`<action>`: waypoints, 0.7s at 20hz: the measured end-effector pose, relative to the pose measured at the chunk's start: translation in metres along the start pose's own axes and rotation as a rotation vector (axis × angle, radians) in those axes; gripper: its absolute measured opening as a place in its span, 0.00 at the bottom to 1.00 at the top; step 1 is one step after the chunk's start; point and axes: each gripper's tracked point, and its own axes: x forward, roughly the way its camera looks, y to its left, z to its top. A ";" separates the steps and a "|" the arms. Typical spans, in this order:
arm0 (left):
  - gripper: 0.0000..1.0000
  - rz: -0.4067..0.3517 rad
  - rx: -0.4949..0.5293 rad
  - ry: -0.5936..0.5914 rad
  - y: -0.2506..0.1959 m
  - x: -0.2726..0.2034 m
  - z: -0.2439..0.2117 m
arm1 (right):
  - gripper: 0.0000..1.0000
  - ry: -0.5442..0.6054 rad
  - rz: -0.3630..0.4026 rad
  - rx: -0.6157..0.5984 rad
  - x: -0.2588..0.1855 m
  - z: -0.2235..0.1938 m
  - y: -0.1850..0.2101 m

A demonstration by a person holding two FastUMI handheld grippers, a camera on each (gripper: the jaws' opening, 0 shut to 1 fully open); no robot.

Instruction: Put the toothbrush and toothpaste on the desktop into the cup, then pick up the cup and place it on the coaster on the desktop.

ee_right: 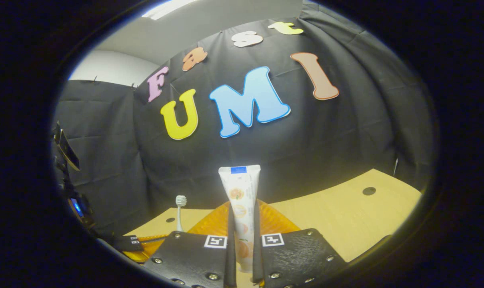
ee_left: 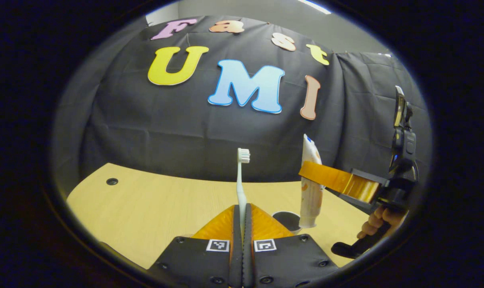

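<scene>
My left gripper [ee_left: 242, 214] is shut on a white toothbrush [ee_left: 241, 176], which stands upright with its bristled head on top. Just right of my fingers, a dark cup [ee_left: 287, 219] rests on the wooden table [ee_left: 146, 208], half hidden. The white toothpaste tube [ee_left: 311, 192] hangs cap-down over the cup's right rim, clamped by my right gripper [ee_left: 311, 173], which a hand [ee_left: 380, 222] holds. In the right gripper view, my right gripper [ee_right: 242, 228] is shut on the toothpaste tube [ee_right: 241, 196], held upright. The toothbrush [ee_right: 180, 212] and left gripper [ee_right: 140, 242] appear low left.
The light wooden table [ee_right: 346, 218] has round cable holes [ee_left: 112, 181] [ee_right: 369, 191]. Black cloth walls close off the back and sides. Open tabletop stretches to the left of the cup in the left gripper view.
</scene>
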 end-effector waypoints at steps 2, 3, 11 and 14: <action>0.08 -0.007 -0.008 -0.009 -0.002 0.006 0.002 | 0.17 -0.018 -0.010 -0.003 0.010 0.000 -0.006; 0.08 -0.012 -0.014 -0.008 -0.003 0.007 0.002 | 0.17 -0.026 -0.012 -0.010 0.015 -0.001 -0.009; 0.08 -0.015 -0.039 0.034 -0.002 0.019 -0.013 | 0.17 0.106 -0.027 -0.052 0.037 -0.053 -0.034; 0.08 -0.021 -0.038 0.046 -0.006 0.021 -0.016 | 0.18 0.159 -0.028 -0.076 0.031 -0.065 -0.037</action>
